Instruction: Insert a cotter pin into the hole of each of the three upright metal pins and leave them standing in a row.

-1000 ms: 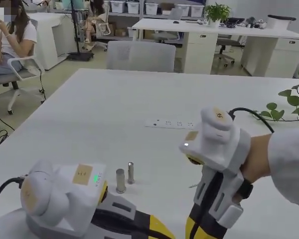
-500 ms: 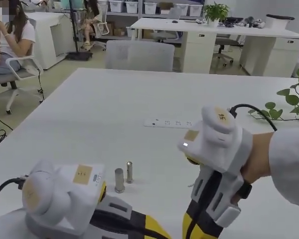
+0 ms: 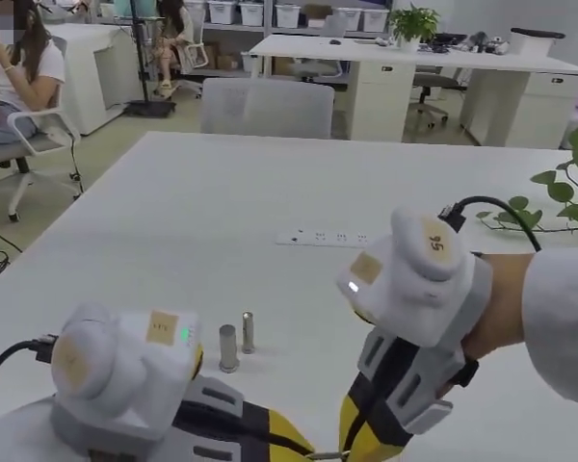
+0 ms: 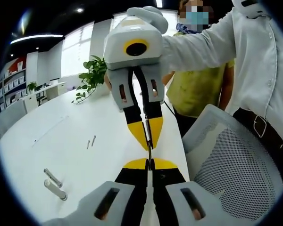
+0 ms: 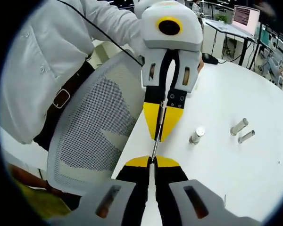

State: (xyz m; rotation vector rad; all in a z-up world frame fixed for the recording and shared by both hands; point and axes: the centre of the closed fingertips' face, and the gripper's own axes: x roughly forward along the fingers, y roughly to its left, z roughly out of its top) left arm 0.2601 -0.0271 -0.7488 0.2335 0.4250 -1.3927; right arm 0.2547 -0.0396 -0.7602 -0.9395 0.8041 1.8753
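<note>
Opposite left tongs (image 4: 149, 164), right tongs (image 5: 153, 161) (marked 15) share one pin (image 5: 154, 148).

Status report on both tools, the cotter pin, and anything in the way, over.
Left tool and right tool both shut on one thin metal cotter pin, tip to tip. Three grey metal pins on white table. No obstruction seen.

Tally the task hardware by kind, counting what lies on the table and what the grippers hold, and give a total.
Metal pins: 3
Loose cotter pins: 2
Held cotter pin, between left gripper and right gripper: 1
Total: 6
</note>
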